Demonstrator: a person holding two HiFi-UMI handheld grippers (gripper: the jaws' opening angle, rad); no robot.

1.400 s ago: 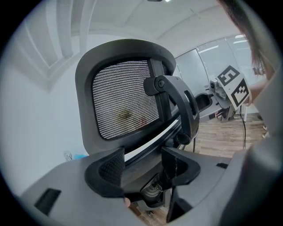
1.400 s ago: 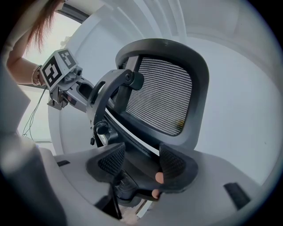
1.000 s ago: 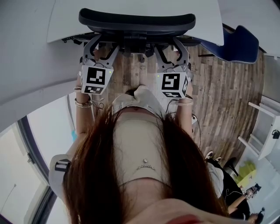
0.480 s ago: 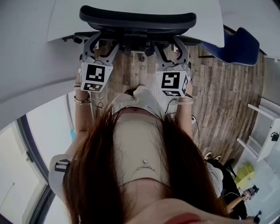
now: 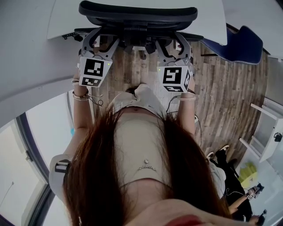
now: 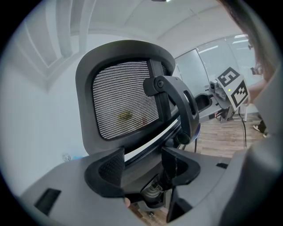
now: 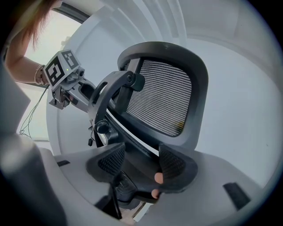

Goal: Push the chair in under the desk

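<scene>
The black mesh-backed office chair (image 5: 137,13) stands at the top of the head view, its seat under the white desk (image 5: 66,17). My left gripper (image 5: 99,40) and right gripper (image 5: 173,44) are side by side behind the backrest, both open. In the left gripper view the open jaws of the left gripper (image 6: 141,165) straddle the lower frame bar of the backrest (image 6: 126,106). The right gripper (image 7: 141,163) does the same on the other side of the backrest (image 7: 163,97). Whether the pads touch the frame is unclear.
A blue chair (image 5: 241,44) stands to the right of the desk on the wooden floor (image 5: 230,97). White furniture (image 5: 269,132) lines the right edge. Another person (image 5: 239,190) is at the lower right. A curved white wall (image 5: 31,88) is on the left.
Both grippers and the chair's backrest have shifted a little forward, towards the desk. The jaws stay open.
</scene>
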